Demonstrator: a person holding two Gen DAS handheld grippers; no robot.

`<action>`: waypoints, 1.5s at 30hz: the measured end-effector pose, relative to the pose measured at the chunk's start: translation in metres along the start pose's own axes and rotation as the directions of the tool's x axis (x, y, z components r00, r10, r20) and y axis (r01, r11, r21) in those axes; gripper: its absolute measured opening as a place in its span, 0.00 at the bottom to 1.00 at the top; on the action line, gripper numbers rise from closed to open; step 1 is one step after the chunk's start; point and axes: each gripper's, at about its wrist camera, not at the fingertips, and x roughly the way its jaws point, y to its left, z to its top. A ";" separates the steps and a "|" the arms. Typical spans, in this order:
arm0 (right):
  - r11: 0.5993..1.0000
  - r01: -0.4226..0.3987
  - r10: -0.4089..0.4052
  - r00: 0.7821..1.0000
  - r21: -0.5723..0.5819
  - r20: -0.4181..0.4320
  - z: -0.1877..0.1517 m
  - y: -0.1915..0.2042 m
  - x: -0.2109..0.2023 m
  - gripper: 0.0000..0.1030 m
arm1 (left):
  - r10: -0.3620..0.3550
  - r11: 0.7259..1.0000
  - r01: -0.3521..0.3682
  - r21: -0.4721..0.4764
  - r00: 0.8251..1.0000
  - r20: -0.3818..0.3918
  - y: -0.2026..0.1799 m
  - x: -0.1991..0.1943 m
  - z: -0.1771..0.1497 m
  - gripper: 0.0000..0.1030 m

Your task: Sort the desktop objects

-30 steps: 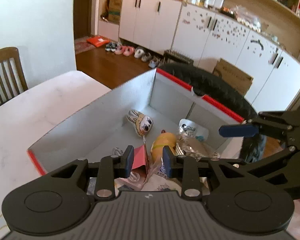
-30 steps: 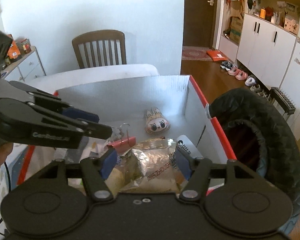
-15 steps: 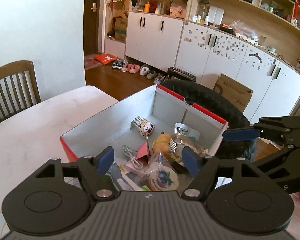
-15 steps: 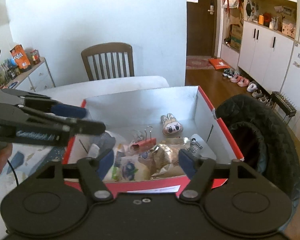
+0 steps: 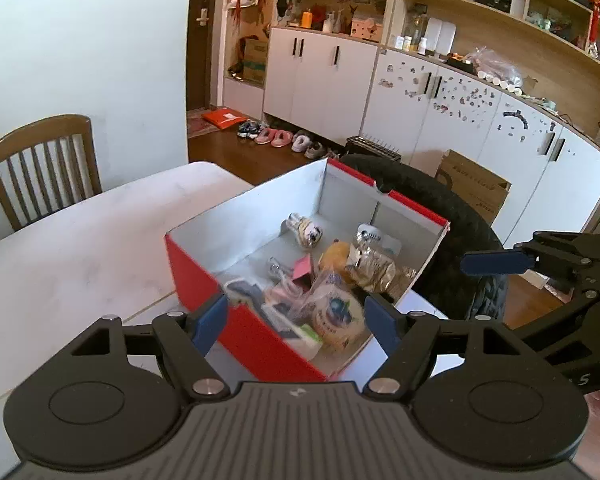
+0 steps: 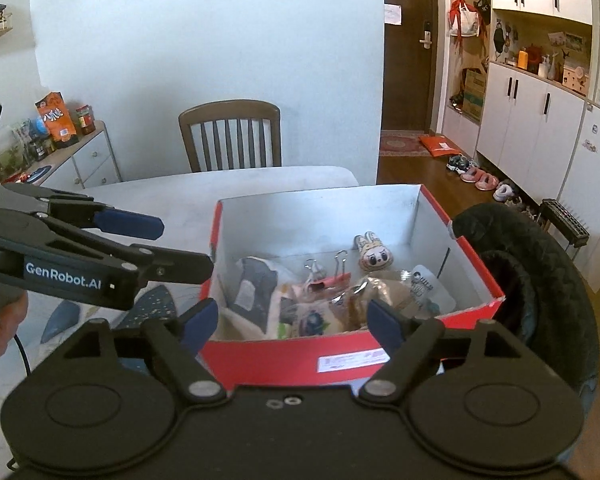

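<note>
Since both have drawn back from the red box (image 6: pixel 340 354) on the table (image 5: pixel 80 240), the left hand-held gripper (image 5: pixel 296 320), marked "GenRobot.AI", and the right hand-held gripper (image 6: pixel 292 318) gape empty.

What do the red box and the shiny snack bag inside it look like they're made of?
The red box looks like matte cardboard: thin flat walls, folded corners, plain pale inside, a printed label on its front. The snack bag looks like glossy metallised plastic film: it is crinkled and catches the light. Neither can be confirmed by look alone.
</note>
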 end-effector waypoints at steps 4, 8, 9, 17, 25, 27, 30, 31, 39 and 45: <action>1.000 -0.002 0.002 1.000 0.000 0.001 -0.004 0.010 -0.005 0.84 | -0.002 1.000 0.002 -0.011 1.000 -0.001 0.005 -0.008 -0.009 0.83; 1.000 0.000 0.000 1.000 0.004 0.004 -0.008 0.017 -0.010 0.87 | 0.005 1.000 -0.005 -0.020 1.000 -0.006 0.008 -0.014 -0.017 0.97; 1.000 0.001 -0.001 1.000 0.007 0.006 -0.009 0.018 -0.011 0.88 | 0.005 1.000 -0.005 -0.026 1.000 -0.006 0.009 -0.016 -0.018 0.98; 1.000 0.031 -0.031 0.999 0.005 0.035 -0.018 0.032 -0.025 0.97 | 0.016 1.000 -0.016 -0.022 1.000 -0.009 0.011 -0.026 -0.029 0.99; 0.997 0.066 -0.068 0.997 0.034 0.048 -0.027 0.033 -0.037 0.99 | 0.046 0.999 -0.046 -0.016 0.999 -0.002 0.009 -0.033 -0.037 0.99; 0.996 0.069 -0.071 0.996 0.050 0.048 -0.029 0.032 -0.039 0.99 | 0.056 0.998 -0.056 -0.012 0.998 -0.005 0.008 -0.034 -0.038 0.99; 0.995 0.074 -0.077 0.996 0.064 0.048 -0.032 0.032 -0.042 0.99 | 0.058 0.998 -0.058 -0.012 0.998 -0.012 0.007 -0.035 -0.039 0.99; 0.995 0.077 -0.080 0.996 0.066 0.049 -0.033 0.032 -0.043 0.99 | 0.058 0.998 -0.058 -0.010 0.998 -0.012 0.006 -0.036 -0.039 0.99; 0.990 0.097 -0.100 0.995 0.099 0.025 -0.037 0.033 -0.045 0.99 | 0.056 0.998 -0.055 0.005 0.998 -0.020 0.000 -0.037 -0.044 0.99; 0.989 0.097 -0.099 0.995 0.114 0.007 -0.039 0.034 -0.042 0.99 | 0.043 0.999 -0.043 0.007 0.998 -0.037 -0.001 -0.035 -0.047 0.99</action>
